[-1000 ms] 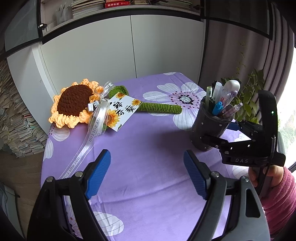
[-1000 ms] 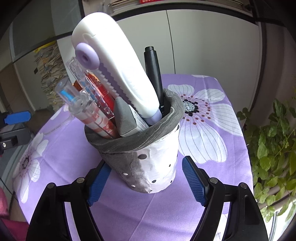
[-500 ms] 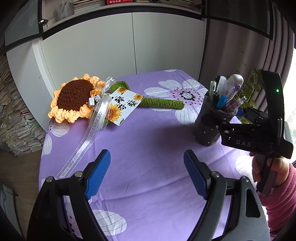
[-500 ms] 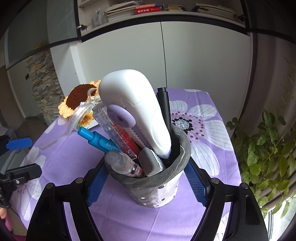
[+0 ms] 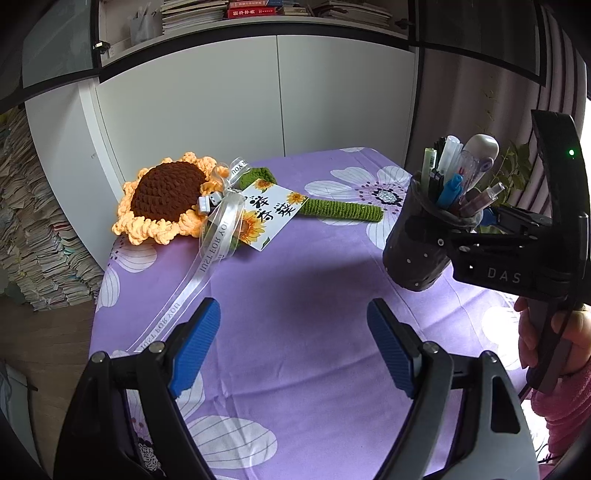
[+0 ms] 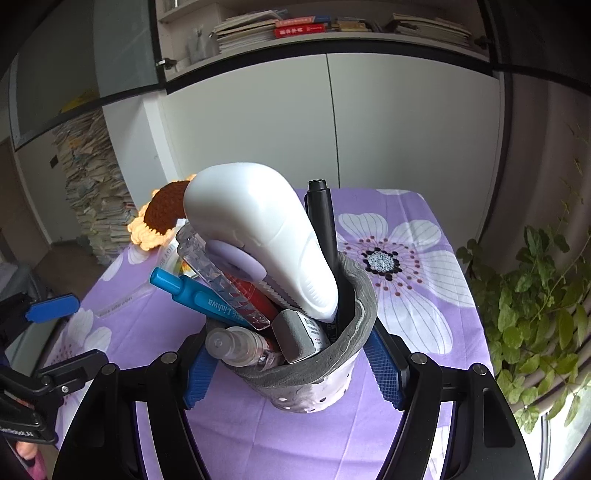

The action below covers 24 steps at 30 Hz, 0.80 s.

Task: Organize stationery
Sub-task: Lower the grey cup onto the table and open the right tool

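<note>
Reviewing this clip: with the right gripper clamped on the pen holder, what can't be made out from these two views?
- Pen holder base: in the right wrist view, hidden by its own body; lifted or resting on the tablecloth, cannot tell.
- Sunflower: right wrist view, mostly hidden by the stationery.
- Lower pen barrels: both views, hidden inside the holder.
- Book spines: too small to read.

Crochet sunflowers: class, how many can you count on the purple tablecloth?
1. The crochet sunflower lies on the tablecloth at its far left corner, green stem pointing right, ribbon and card across it. Nothing suggests another hidden.
</note>
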Motion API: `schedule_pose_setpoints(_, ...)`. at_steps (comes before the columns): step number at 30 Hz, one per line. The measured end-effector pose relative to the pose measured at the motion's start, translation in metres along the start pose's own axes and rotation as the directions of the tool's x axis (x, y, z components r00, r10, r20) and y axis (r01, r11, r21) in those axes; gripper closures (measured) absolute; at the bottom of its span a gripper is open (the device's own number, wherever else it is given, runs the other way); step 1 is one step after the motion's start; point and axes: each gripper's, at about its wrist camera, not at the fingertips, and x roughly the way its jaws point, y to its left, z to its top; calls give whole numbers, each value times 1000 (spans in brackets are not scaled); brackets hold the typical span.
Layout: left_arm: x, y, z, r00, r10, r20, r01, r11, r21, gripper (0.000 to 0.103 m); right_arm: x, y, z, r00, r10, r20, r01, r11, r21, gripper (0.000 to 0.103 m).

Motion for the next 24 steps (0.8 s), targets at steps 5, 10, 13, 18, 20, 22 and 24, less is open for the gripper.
schedule_pose_setpoints(5,-2,21,-8,999,49,11,-49,998,-37,19,6,26,5,1000,7,-7,-7,998,-58,29)
schedule_pose_setpoints(10,-3,45,-17,996,86,18,-84,993,-78,17,15,50,12,1000,19,-13,-20,996,-84,30)
schedule_pose_setpoints(13,-4,56,-21,996,92,18,-90,991,-103,16,23,62,17,999,25,-26,-27,996,-90,30)
schedule_pose_setpoints(18,-8,70,-25,994,102,27,-98,987,-124,16,43,77,22,997,-10,-80,3,996,-92,31)
schedule_pose_setpoints(20,-9,75,-27,994,105,29,-100,986,-133,16,50,75,23,993,0,-116,-7,998,-63,31)
schedule_pose_setpoints(22,-9,80,-28,994,104,28,-99,984,-147,16,51,73,27,992,-12,-125,6,999,-48,31)
schedule_pose_setpoints(24,-8,84,-29,995,100,29,-94,983,-157,16,51,70,30,990,-16,-139,12,1000,-29,31)
